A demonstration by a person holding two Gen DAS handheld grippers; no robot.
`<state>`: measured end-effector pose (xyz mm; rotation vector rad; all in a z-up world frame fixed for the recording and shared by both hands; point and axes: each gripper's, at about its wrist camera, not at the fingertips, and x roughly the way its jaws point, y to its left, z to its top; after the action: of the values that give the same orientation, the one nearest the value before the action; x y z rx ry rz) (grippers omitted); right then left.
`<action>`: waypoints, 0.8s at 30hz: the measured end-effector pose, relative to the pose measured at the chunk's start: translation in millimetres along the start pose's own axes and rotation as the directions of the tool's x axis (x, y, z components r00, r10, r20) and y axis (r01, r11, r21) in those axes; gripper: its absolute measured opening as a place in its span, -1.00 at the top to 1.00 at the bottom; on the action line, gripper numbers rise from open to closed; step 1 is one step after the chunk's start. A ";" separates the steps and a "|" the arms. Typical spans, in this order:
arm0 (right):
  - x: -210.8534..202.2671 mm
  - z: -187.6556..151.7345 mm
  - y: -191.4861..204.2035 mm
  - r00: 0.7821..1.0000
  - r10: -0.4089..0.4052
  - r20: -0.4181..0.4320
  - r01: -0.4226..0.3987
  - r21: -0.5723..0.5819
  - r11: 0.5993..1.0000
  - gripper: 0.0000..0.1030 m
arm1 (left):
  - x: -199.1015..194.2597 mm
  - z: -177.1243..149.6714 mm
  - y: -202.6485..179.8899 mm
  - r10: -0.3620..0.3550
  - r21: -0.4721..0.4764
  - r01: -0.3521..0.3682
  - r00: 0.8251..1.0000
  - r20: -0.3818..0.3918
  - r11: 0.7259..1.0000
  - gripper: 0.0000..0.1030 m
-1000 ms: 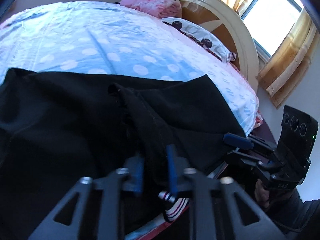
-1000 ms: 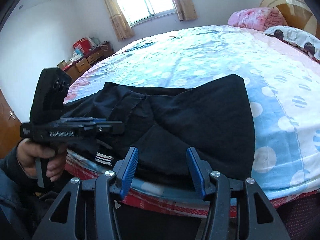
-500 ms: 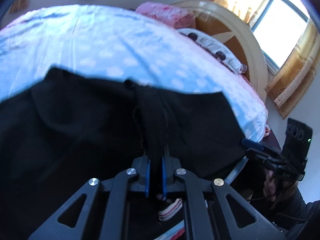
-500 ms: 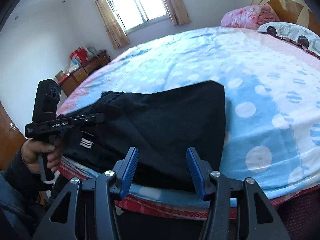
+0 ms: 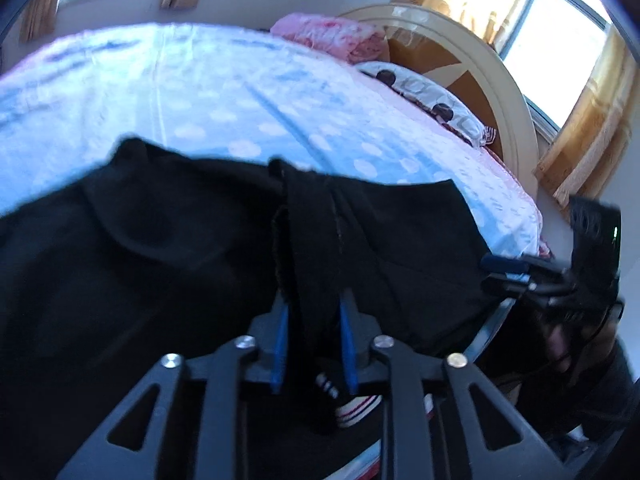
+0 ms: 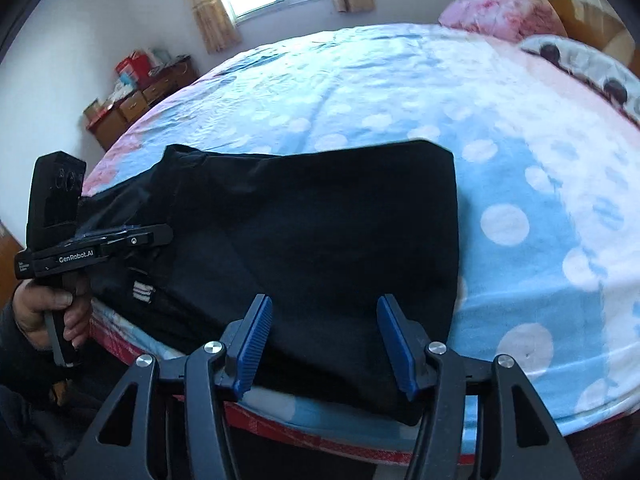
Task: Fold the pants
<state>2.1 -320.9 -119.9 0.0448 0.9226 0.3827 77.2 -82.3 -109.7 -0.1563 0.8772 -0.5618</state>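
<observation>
Left gripper point(image 5: 314, 344) jaws opening, a ridge of black pants point(image 6: 320, 240) fabric between the blue pads, grip loosening. Right gripper point(image 6: 326, 344) jaws opening too, set wide, hovering over the near pants edge, nothing clamped. Pants lie folded at the near edge of the bed point(image 6: 400, 92). Pink blanket point(image 6: 496, 16) and pillow point(image 5: 432, 100) far back.
</observation>
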 end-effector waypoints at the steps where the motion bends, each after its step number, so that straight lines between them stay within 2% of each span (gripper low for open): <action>1: -3.1 2.9 1.5 1.000 0.004 0.001 -0.004 -0.009 1.000 -0.10 | -7.0 -0.1 0.9 0.013 0.007 -0.013 1.000 0.022 1.000 0.26; 3: -11.1 14.2 9.6 1.000 0.013 0.017 -0.012 -0.045 0.999 -0.10 | -23.3 -1.4 7.3 0.065 0.012 -0.066 0.995 0.075 0.998 -0.24; 4: -14.0 21.2 14.2 0.999 0.021 0.026 -0.019 -0.059 0.998 -0.10 | -29.9 -1.8 10.8 0.098 0.012 -0.100 0.990 0.098 0.995 -0.29; 5: -15.4 31.0 18.9 0.998 0.043 0.035 -0.041 -0.067 0.997 -0.10 | -36.0 -1.7 15.5 0.127 0.016 -0.130 0.985 0.120 0.991 -0.31; 8: -7.5 68.9 36.7 0.977 0.211 0.037 -0.209 -0.048 0.977 -0.10 | -41.0 1.0 32.3 0.218 0.005 -0.220 0.968 0.126 0.975 -0.31; 10: 11.5 99.2 58.2 0.945 0.326 0.017 -0.325 -0.056 0.944 -0.10 | -39.4 3.8 45.2 0.257 -0.017 -0.257 0.960 0.112 0.966 -0.31; 14: 68.7 148.7 97.4 0.878 0.470 -0.089 -0.473 -0.011 0.881 -0.10 | -38.0 5.4 67.5 0.303 -0.066 -0.298 0.949 0.090 0.952 -0.31; 16: 101.7 167.9 109.3 0.849 0.511 -0.133 -0.509 0.050 0.859 -0.10 | -36.8 5.5 76.9 0.293 -0.082 -0.287 0.953 0.076 0.954 -0.32; 19: 144.9 183.7 125.2 0.829 0.524 -0.195 -0.516 0.094 0.851 -0.10 | -33.5 3.8 82.9 0.300 -0.081 -0.294 0.952 0.060 0.952 -0.32; 20: 161.2 188.3 129.5 0.815 0.534 -0.226 -0.522 0.115 0.845 -0.10 | -31.6 3.6 84.5 0.292 -0.085 -0.287 0.955 0.052 0.954 -0.32; 24: 194.2 193.7 137.4 0.797 0.524 -0.300 -0.509 0.134 0.850 -0.10 | -27.3 0.6 85.2 0.269 -0.080 -0.265 0.962 0.047 0.961 -0.41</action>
<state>217.5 -102.5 -123.9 0.2907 1.2484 0.9029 97.9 4.0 -120.8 -0.1173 0.8471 -0.2717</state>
